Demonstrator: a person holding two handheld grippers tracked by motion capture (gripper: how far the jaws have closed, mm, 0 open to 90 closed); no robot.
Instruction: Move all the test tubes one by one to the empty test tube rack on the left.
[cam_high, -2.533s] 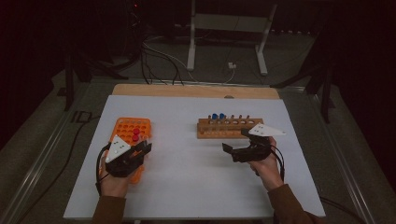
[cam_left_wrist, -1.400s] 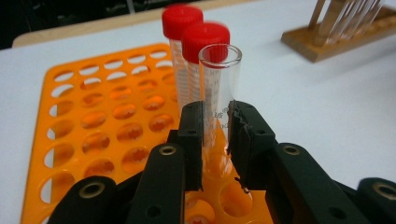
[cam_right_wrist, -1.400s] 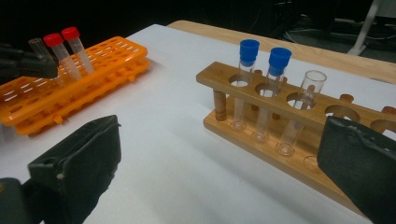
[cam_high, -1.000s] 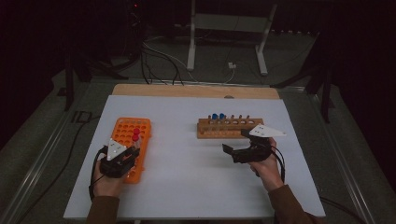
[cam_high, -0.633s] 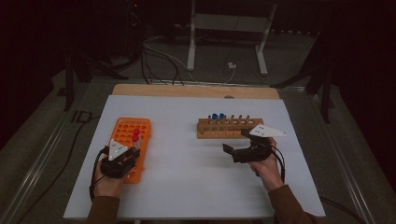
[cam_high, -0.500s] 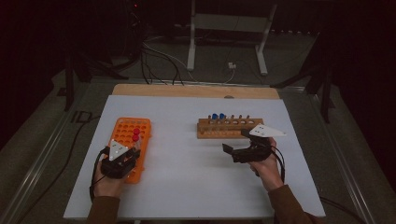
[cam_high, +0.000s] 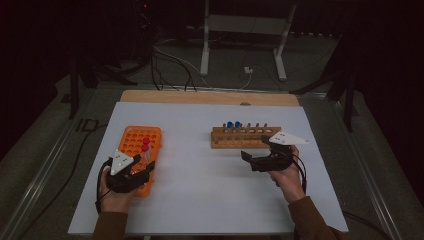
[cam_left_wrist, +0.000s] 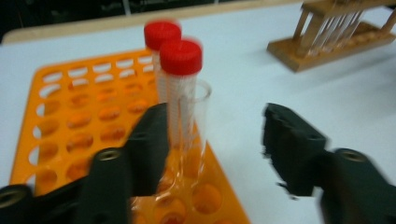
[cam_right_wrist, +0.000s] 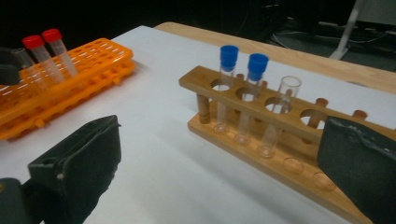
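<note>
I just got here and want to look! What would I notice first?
Probably the bright orange rack at the table's left, with red-capped tubes standing in it beside the left gripper, whose jaws have just been opening. Next, the wooden rack at the right, holding two blue-capped tubes.

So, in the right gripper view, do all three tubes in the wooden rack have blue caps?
No: two tubes carry blue caps, while the third tube in the wooden rack stands open and uncapped.

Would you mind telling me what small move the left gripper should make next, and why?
Probably draw the left gripper straight back from the orange rack. Its jaws have just been opening, an uncapped clear tube stands in the rack between them by the red-capped tubes, and no pad seems to press on it.
</note>
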